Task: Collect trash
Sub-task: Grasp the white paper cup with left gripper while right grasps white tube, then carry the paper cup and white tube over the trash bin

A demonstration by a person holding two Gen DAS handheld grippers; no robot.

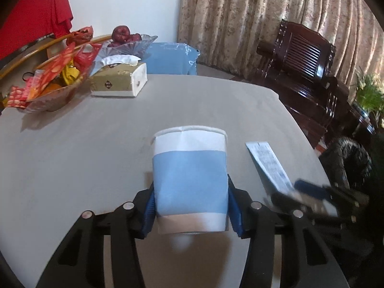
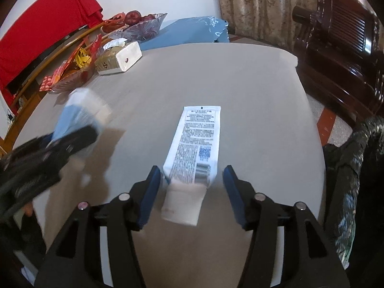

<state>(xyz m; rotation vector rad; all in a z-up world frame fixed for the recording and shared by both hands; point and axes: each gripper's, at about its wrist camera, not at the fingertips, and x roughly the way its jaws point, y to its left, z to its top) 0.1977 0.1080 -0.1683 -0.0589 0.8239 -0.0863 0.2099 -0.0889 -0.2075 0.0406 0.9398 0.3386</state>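
Here left gripper [image 1: 190, 206] clamps paper cup [image 1: 189, 177]; right gripper [image 2: 189, 192] straddles tube [image 2: 194, 148], untouched.

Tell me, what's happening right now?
Left gripper shut on cup. Right gripper open around tube, not gripping. Table ahead clear.

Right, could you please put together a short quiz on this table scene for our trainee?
1. True or false: the right gripper has its fingers pressed on the white tube.
2. What sits between the fingers of the left gripper? A) an apple B) the paper cup C) a spoon
3. Which box lies beside the snack bowl?
Key: 1 false, a gap shows on each side of the white tube; 2 B; 3 the tissue box.
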